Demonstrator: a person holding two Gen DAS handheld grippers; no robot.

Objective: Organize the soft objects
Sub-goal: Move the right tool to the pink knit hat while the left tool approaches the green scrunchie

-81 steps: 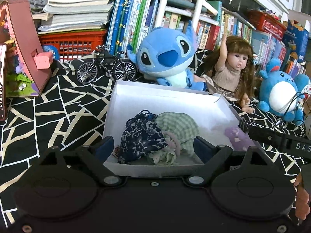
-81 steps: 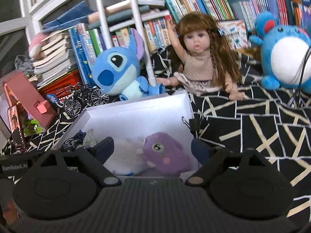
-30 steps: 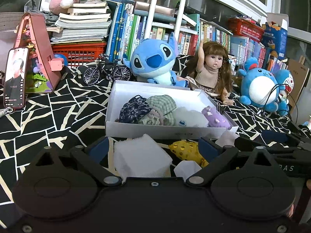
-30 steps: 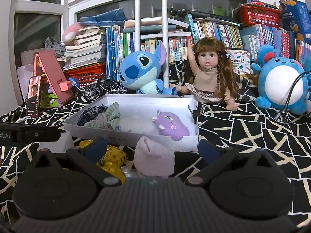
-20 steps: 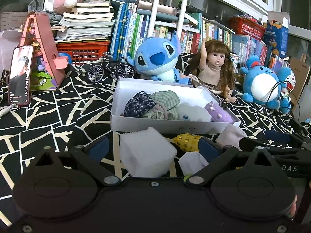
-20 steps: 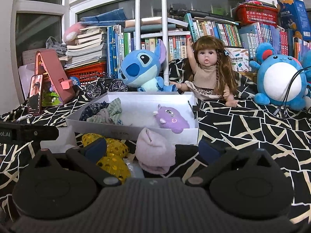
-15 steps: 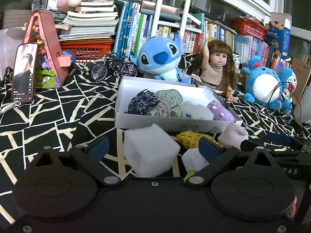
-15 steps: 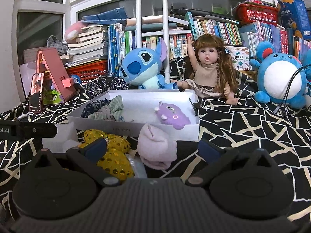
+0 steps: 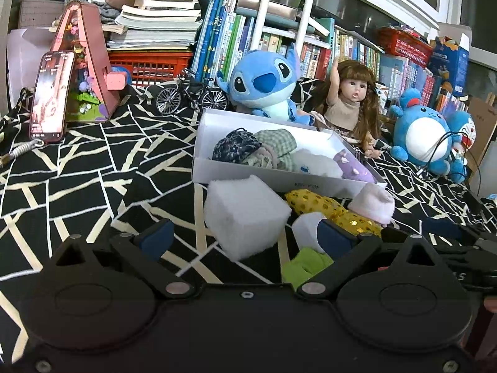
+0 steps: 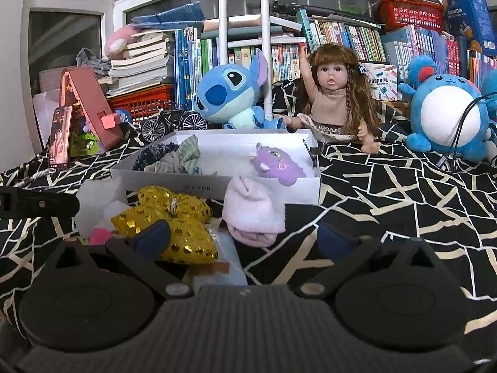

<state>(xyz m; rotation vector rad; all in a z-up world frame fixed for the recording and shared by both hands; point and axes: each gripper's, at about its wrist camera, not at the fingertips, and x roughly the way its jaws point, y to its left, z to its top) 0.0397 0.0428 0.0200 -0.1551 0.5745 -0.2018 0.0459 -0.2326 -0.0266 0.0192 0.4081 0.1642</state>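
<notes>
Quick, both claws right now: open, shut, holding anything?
Left claw: open, holding nothing.
Right claw: open, holding nothing.

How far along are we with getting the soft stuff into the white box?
Partway. The white box already holds the purple plush and bundled fabric pieces. Nothing is in hand: left gripper and right gripper are both open. The white foam block, gold sequin star and pink sock lie outside.

We see a black cloth with cream crack-like lines (image 9: 93,168) covering the surface. Behind it stand crowded rows of upright books (image 10: 335,46), white-framed dark windows (image 10: 68,28) and white vertical pipes (image 9: 264,9).
</notes>
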